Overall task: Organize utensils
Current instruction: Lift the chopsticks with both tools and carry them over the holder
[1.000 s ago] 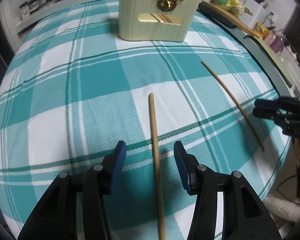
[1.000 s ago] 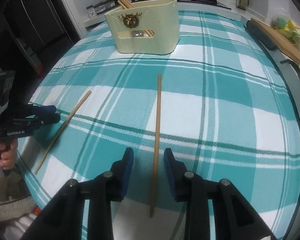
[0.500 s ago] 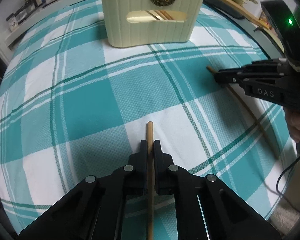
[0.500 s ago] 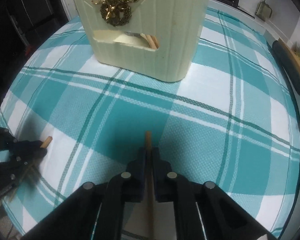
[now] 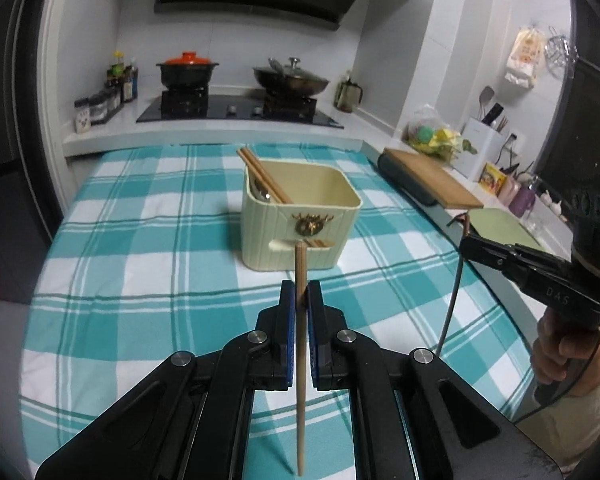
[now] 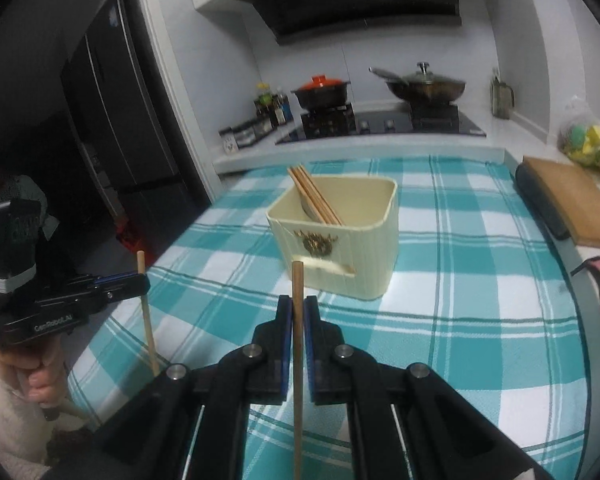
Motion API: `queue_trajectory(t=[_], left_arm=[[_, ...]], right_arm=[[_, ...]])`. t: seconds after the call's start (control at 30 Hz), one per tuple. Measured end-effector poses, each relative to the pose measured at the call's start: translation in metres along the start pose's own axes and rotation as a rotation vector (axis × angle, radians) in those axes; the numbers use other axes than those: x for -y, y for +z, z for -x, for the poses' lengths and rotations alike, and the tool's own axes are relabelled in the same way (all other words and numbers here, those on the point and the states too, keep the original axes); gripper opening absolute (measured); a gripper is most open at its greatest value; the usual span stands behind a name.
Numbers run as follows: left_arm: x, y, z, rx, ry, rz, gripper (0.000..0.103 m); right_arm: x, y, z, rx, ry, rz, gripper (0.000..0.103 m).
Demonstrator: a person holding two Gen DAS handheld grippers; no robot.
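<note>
Roughly halfway I'd say: the left gripper [image 5: 299, 300] and right gripper [image 6: 295, 312] are each clamped on a thin wooden chopstick [image 5: 300, 360] [image 6: 297, 360] held above the teal plaid tablecloth [image 5: 140, 280], while the ribbed cream plastic utensil holder [image 5: 300, 216] ahead already has a pair inside, so both need dropping in.

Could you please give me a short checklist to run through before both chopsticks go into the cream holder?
1. Left gripper shut on its chopstick: ok.
2. Right gripper shut on its chopstick: ok.
3. Both chopsticks lifted clear of the checked cloth: ok.
4. Holder upright with its top open: ok.
5. Room left inside beside the chopsticks already in the holder: ok, the right part looks free.
6. Grip firm enough that neither stick will swing: cannot tell.
</note>
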State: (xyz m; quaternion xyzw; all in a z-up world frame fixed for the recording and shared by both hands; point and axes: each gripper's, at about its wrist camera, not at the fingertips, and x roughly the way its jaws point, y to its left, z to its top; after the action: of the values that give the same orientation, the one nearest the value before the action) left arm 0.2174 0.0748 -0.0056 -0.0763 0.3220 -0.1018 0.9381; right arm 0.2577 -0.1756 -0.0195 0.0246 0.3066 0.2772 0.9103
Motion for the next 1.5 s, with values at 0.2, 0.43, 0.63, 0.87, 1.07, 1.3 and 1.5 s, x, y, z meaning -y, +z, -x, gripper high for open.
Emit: queue_trajectory(t=[0.2,0.43,0.63,0.87,1.07,1.3,1.5], left_arm=[[0.000,-0.002,0.006,0.042,0.011,0.005,0.004],[-0.014,0.010,0.017,0.064,-0.017,0.055,0.004],[-0.019,0.036,0.020,0.082,-0.040,0.066,0.004],[-0.012,0.107,0.019,0.173,-0.033,0.022,0.004],[-0.010,0.184,-0.003,0.277,-0.003,0.010,0.004],[-0.013,0.226,-0.078,0.317,0.061,-0.001,0.004],[-0.032,0.205,-0.163,0.185,0.070,0.061,0.004]], right_arm=[[-0.022,0.007,0.035,0.131,-0.037,0.059,0.006],[-0.022,0.024,0.045,0.187,-0.027,0.042,0.006],[-0.019,0.049,0.059,0.232,-0.004,0.032,0.006],[-0.019,0.099,0.053,0.283,-0.005,0.065,0.006],[-0.010,0.162,0.022,0.320,-0.019,0.096,0.006],[0.011,0.206,-0.033,0.379,-0.050,0.126,0.006],[0.035,0.200,-0.102,0.273,-0.056,0.138,0.006]])
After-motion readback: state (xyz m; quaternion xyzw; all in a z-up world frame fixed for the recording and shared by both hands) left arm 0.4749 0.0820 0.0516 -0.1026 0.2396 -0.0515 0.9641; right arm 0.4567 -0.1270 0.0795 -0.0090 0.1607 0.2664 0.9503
